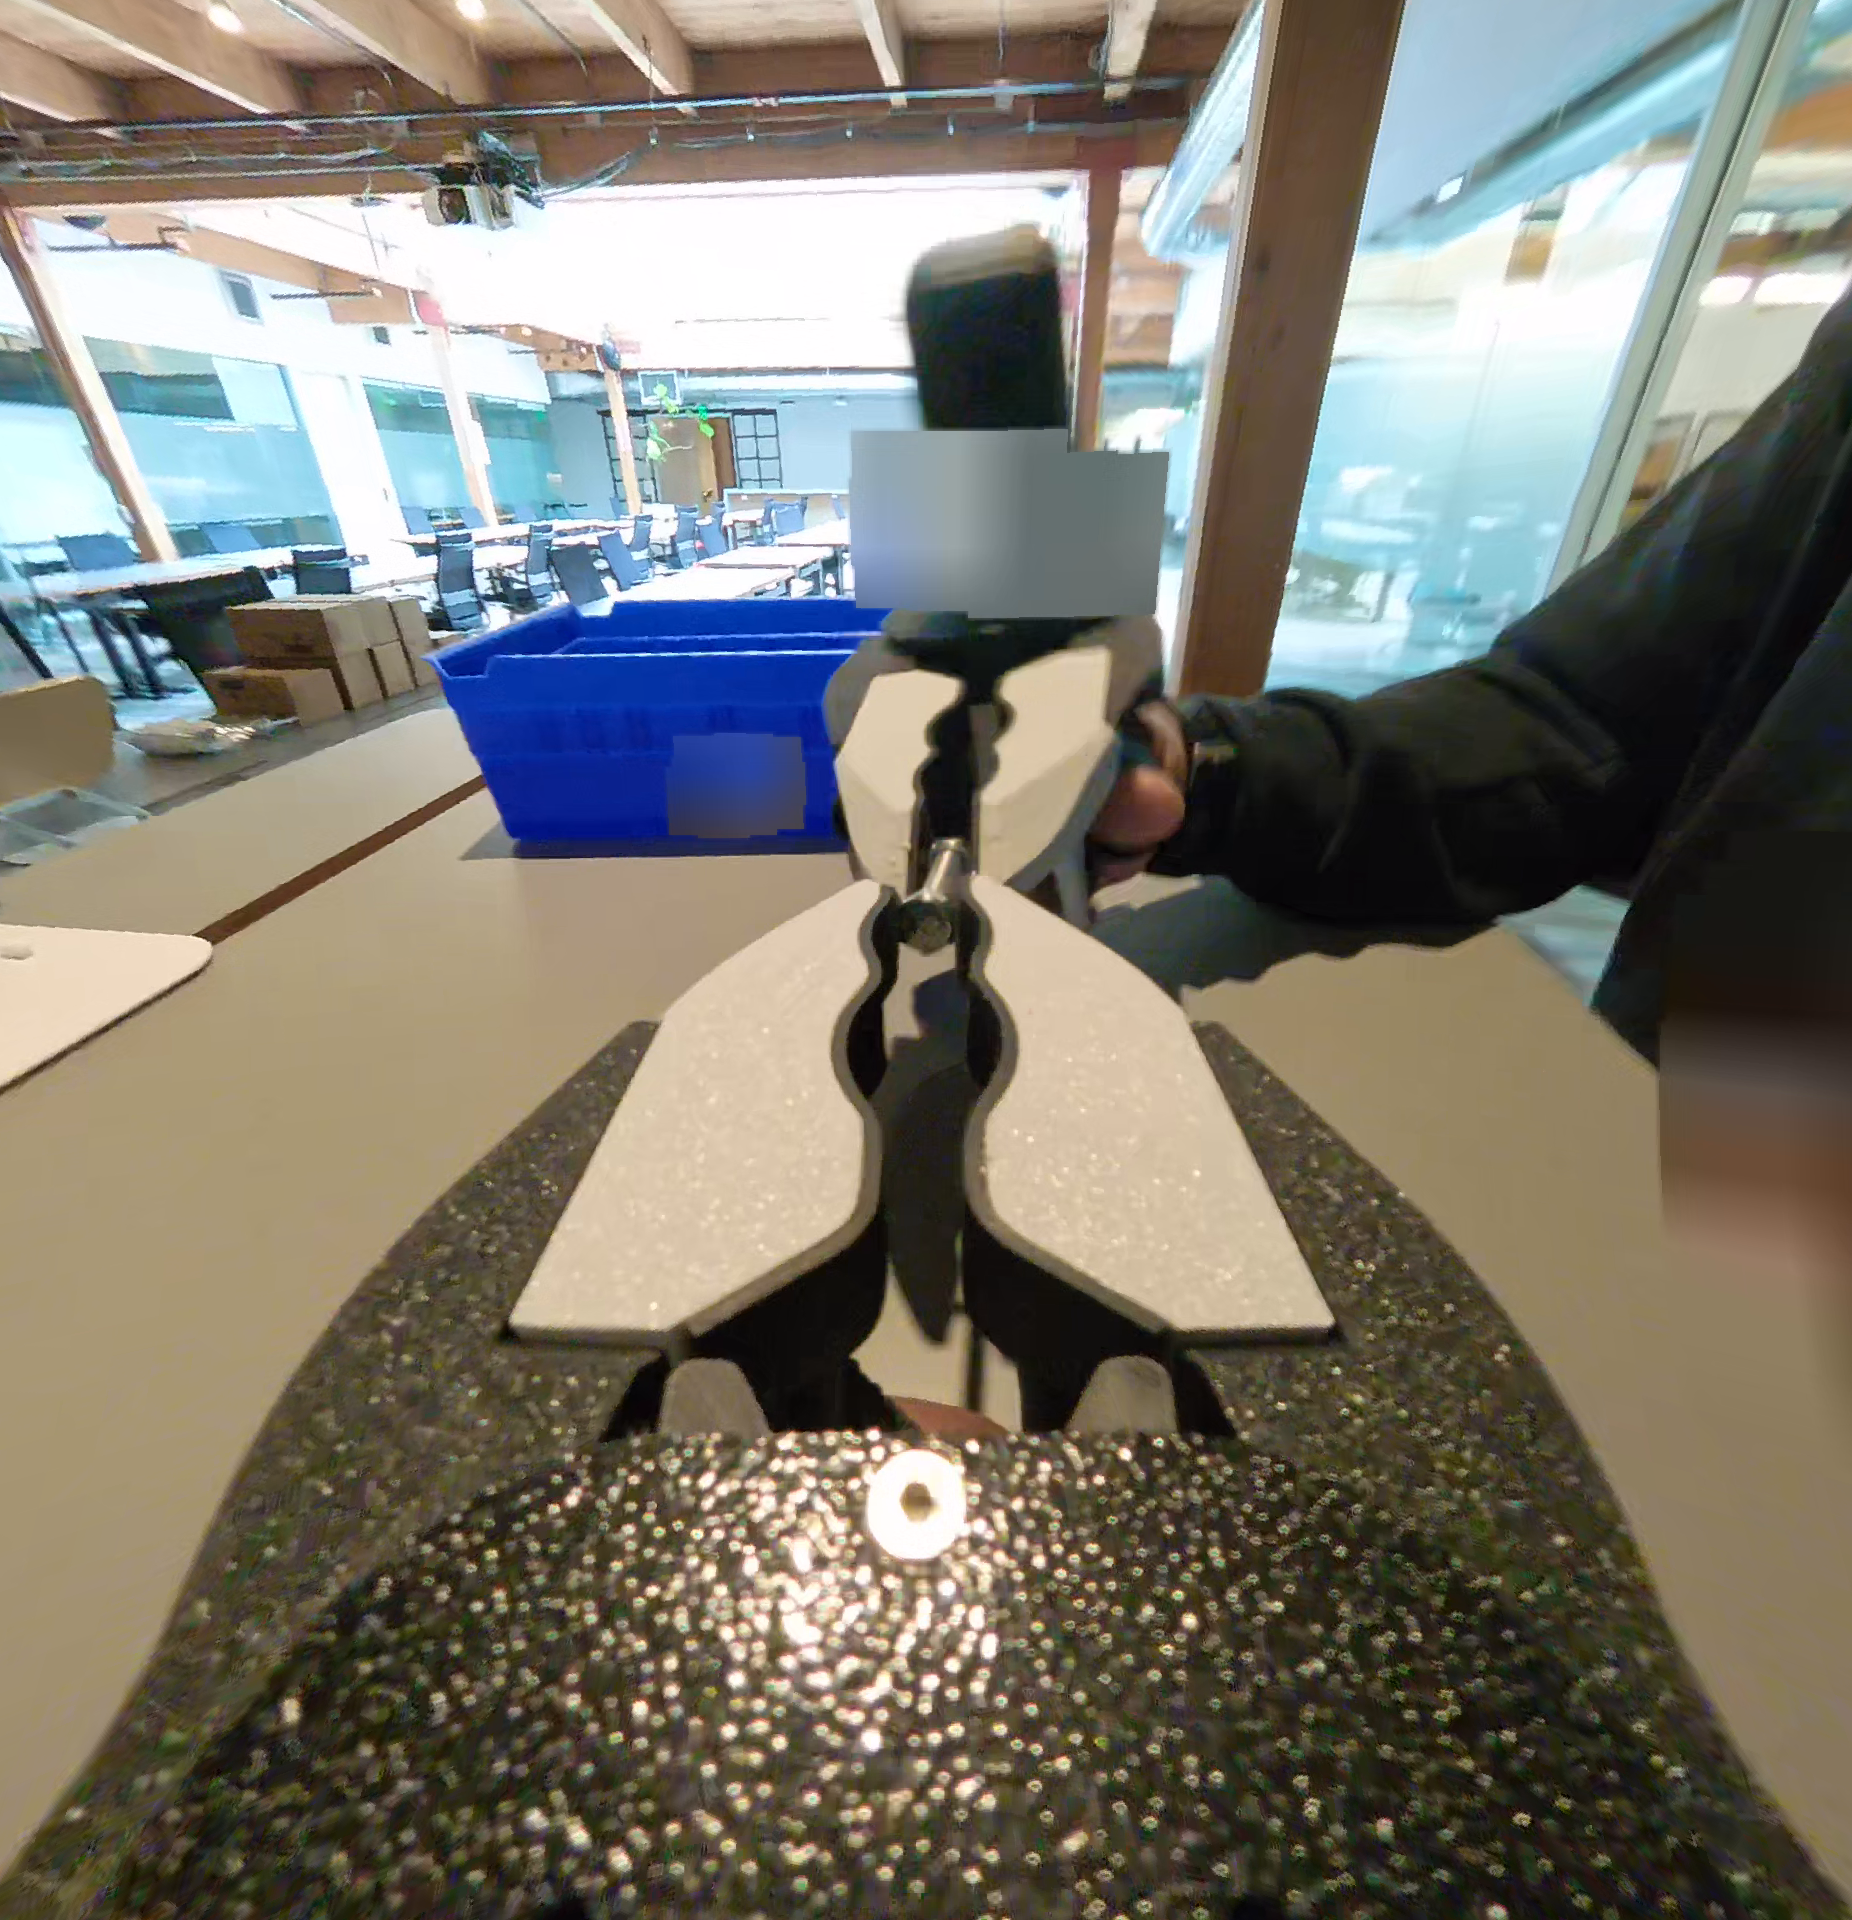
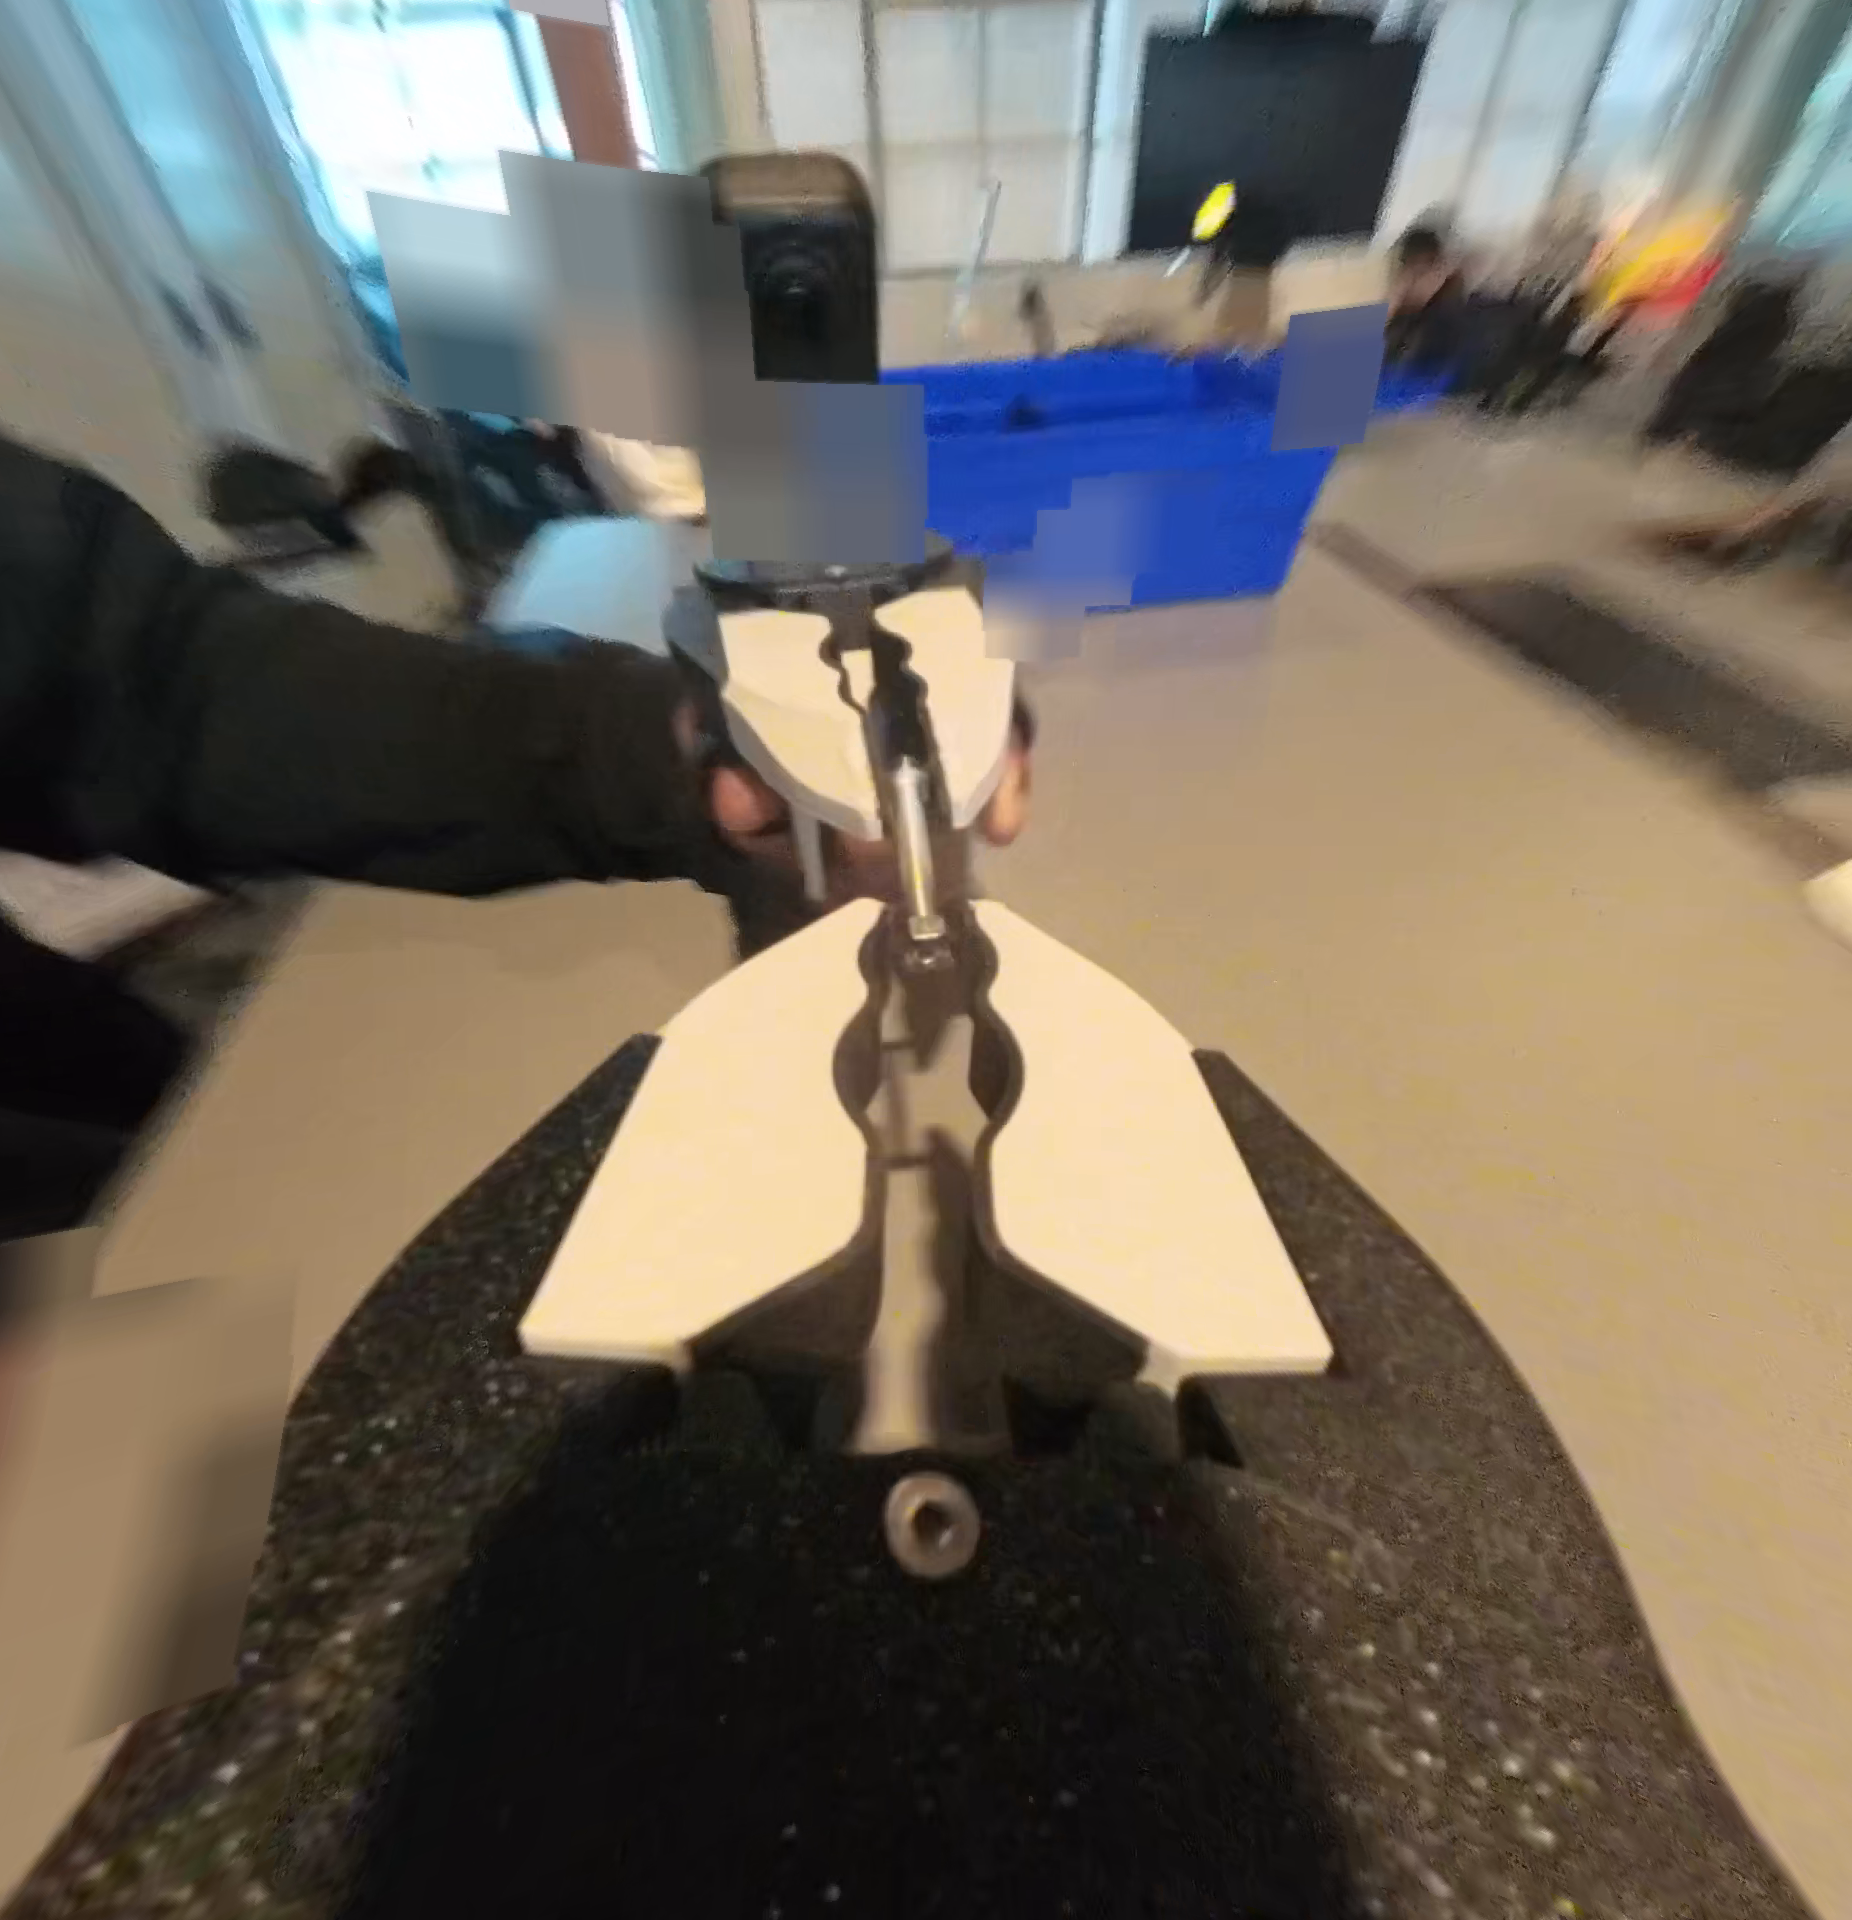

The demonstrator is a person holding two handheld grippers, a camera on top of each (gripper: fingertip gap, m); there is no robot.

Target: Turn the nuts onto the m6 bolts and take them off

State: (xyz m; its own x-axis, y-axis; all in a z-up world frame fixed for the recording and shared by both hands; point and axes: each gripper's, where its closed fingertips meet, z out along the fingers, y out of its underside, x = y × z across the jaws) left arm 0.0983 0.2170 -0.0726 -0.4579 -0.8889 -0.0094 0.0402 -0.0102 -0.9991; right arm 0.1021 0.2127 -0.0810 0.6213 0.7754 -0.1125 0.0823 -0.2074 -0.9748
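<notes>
A silver M6 bolt is held in mid-air above the grey table, spanning the gap between the two opposed grippers, with what appears to be the nut at one end. The left gripper pinches one end of the bolt between its white fingers, and the right gripper pinches the other; which end bears the bolt's head cannot be told. Beyond them, blue bins stand on the table, and a black-sleeved hand holds the right gripper.
</notes>
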